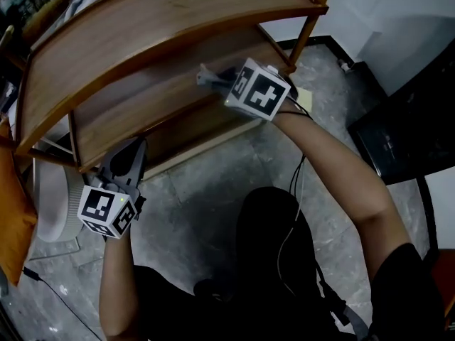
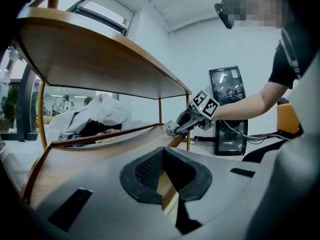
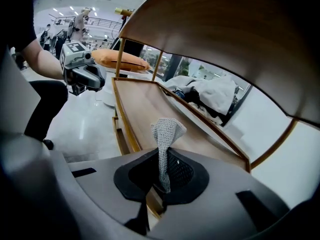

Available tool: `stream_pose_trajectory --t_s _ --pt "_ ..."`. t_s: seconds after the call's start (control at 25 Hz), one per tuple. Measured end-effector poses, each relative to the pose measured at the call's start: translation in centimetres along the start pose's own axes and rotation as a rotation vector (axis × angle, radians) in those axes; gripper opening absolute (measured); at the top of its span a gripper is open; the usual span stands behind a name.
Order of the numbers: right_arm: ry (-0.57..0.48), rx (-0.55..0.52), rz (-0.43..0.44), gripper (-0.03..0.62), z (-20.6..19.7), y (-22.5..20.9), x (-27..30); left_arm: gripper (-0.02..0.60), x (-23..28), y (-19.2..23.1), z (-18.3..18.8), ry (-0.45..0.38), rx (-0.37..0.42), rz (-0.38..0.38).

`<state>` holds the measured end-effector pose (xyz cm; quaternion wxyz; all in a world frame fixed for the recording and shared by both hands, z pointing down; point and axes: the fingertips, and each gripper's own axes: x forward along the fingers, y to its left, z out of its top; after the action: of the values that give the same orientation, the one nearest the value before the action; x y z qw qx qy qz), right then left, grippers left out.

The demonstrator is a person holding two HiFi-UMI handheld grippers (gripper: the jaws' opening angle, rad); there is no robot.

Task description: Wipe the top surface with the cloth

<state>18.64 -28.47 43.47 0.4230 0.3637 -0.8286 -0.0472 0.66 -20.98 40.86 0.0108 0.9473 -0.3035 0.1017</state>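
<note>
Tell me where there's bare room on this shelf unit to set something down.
The top is bare wherever it shows. The lower shelf is bare between the left gripper at its front edge and the right gripper with the cloth. Crowded: the fabric heap behind the back rail.

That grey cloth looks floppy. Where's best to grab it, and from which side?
Probably pinch a gathered end, as the right gripper does now: the cloth is thin and limp, so a bunched fold gives the jaws bite. Come from the open front of the shelf, leaving a tuft past the tips.
</note>
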Motion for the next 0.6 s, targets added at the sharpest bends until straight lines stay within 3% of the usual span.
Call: stream_pose_trajectory --t_s 0.6 --pt "0.136 0.095 -0.236 0.034 -11.6 -10.4 -6.4 0.012 -1.3 0.1 0.0 -0.002 0.028 0.014"
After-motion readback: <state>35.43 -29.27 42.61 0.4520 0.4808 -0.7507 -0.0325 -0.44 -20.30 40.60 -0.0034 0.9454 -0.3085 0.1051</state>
